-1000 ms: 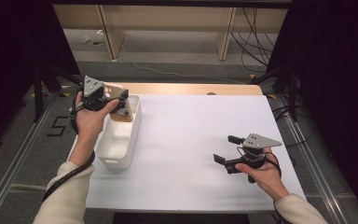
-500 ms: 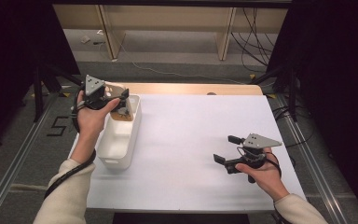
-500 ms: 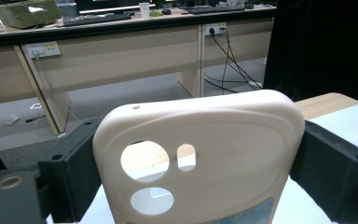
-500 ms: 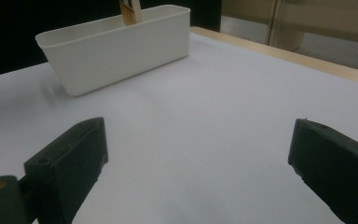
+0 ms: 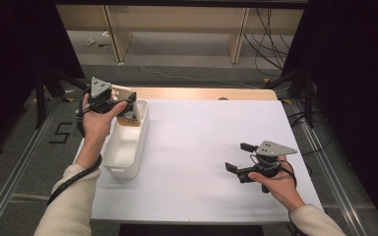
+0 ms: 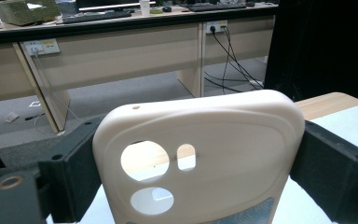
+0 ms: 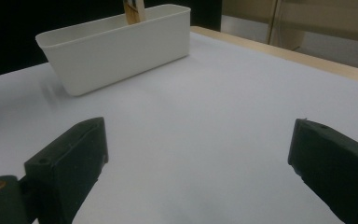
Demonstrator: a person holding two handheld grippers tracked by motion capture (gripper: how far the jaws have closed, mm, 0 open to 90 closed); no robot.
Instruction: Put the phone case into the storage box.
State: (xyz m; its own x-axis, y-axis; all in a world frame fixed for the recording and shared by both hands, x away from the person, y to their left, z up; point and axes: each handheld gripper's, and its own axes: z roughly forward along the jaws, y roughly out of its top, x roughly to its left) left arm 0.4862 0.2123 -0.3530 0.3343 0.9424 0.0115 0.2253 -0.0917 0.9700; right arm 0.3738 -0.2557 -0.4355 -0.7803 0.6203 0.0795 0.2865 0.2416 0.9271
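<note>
Holding a cream soft-plastic phone case (image 6: 200, 158) with round camera cut-outs, your left gripper (image 5: 120, 105) had its black jaws clamped on the case's two long edges, upright, over the far end of the white rectangular plastic bin (image 5: 123, 157). Step looked like placing the case in, or lifting it out of, that bin; can't tell which. In the high view the case (image 5: 123, 93) sat just above the bin rim, with something brownish beneath it that's too small to name. Your right gripper (image 5: 243, 160) rested on the near right of the table, jaws spread wide with nothing between them; in its own view the bin (image 7: 116, 46) stood well apart at the far left. Next move probably needed you to keep the case vertical and clear of the bin wall. Surface was a white sheet (image 5: 202, 147) over a light wooden tabletop (image 5: 202, 93). Room: grey floor, wooden desk legs, cables behind, dark curtains at both sides.
</note>
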